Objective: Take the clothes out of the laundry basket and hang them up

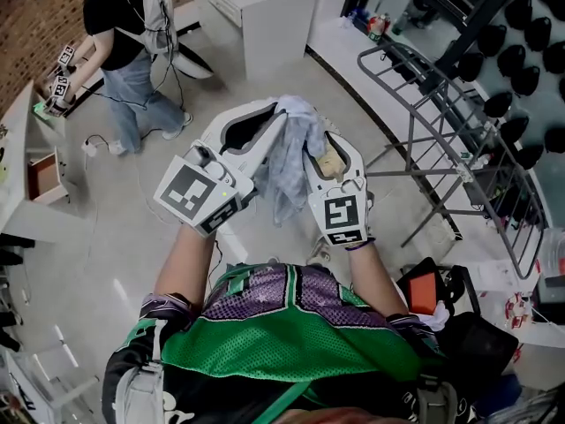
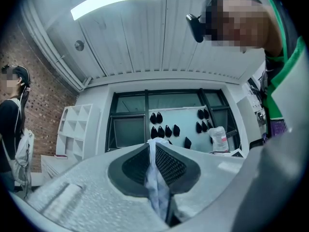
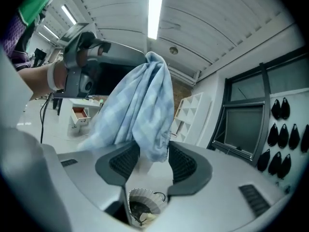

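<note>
Nearest the lens a green mesh jersey (image 1: 291, 343) is seen, and beyond it a pale blue cloth (image 1: 291, 157) is held up over the white floor (image 1: 132, 263). It is pinched in the nearly closed jaws of the left gripper (image 1: 278, 117), while a fold is draped loosely between the wide-spread jaws of the right gripper (image 1: 322, 148), unclamped. A grey drying rack (image 1: 446, 126) is stood well apart at the right, and another person (image 1: 124, 25) is seen at the upper left.

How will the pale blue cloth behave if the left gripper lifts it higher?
Probably floppy: the pale blue cloth hangs in loose folds from the left gripper. Likely light, since a thin pinch holds it.
</note>
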`<state>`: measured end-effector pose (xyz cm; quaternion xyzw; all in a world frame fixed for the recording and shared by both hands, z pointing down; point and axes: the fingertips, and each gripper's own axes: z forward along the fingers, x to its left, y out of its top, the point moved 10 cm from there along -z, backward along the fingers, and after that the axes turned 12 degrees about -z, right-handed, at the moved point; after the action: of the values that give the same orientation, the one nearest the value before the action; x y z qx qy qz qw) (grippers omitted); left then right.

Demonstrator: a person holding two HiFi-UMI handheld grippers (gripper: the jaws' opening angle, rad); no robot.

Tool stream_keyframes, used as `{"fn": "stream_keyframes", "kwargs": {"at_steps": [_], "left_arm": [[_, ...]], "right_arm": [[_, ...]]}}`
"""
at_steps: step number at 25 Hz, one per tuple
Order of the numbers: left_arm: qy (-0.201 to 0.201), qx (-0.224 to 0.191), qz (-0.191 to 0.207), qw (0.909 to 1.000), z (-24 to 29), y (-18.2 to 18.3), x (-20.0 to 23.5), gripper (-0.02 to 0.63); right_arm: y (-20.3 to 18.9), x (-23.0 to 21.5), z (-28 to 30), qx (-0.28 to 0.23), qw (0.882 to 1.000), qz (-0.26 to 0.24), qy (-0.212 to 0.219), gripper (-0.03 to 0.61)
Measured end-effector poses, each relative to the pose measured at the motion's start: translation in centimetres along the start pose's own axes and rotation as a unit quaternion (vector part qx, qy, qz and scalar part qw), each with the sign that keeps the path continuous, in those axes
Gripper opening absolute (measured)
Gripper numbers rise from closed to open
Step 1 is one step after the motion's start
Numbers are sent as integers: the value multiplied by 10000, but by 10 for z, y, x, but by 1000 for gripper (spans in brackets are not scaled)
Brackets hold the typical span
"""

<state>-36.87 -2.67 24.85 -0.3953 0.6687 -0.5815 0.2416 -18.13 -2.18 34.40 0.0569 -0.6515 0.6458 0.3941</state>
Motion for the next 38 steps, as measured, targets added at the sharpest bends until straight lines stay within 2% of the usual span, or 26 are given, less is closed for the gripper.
{"fn": "stream_keyframes", "kwargs": {"at_steps": [3,4,5,7,14,19,24,28,32,35,38], "left_arm": [[-59,22,9,10000,4,0,-4,46],[-85,34,9,10000,4,-1,-5,46],[-111,55,10,9999,3,-1,-6,46],[-156,101,-1,9998,-2,-4,-5,46],[-552,417,-179,9974,-20,-25,-14,46],[-886,767,-212,9929,-23,-48,-27,48],[-1274,952,-317,9868,-18,-72,-42,55],[-1514,1041,-490,9818,-13,-85,-46,82],[-1678,1071,-636,9779,-14,-90,-38,140],[-1653,1065,-802,9772,-9,-95,-26,146],[-1697,1046,-859,9762,7,-99,-21,146]], "right_arm": [[3,-8,-1,-31,9997,-39,-222,179],[4,-12,-2,-21,9994,-50,-344,147],[3,-15,-4,1,9989,-46,-470,78],[2,-22,-6,28,9979,7,-650,38],[11,-55,-13,-147,9932,316,-1112,29],[29,-78,-18,-566,9877,571,-1343,28],[44,-96,-26,-1270,9745,1587,-950,28],[52,-97,-34,-1692,9652,1876,-681,28],[49,-105,-46,-1924,9522,2282,-644,26],[42,-116,-62,-2214,9373,2655,-440,26],[37,-128,-79,-2434,9280,2811,-233,26]]}}
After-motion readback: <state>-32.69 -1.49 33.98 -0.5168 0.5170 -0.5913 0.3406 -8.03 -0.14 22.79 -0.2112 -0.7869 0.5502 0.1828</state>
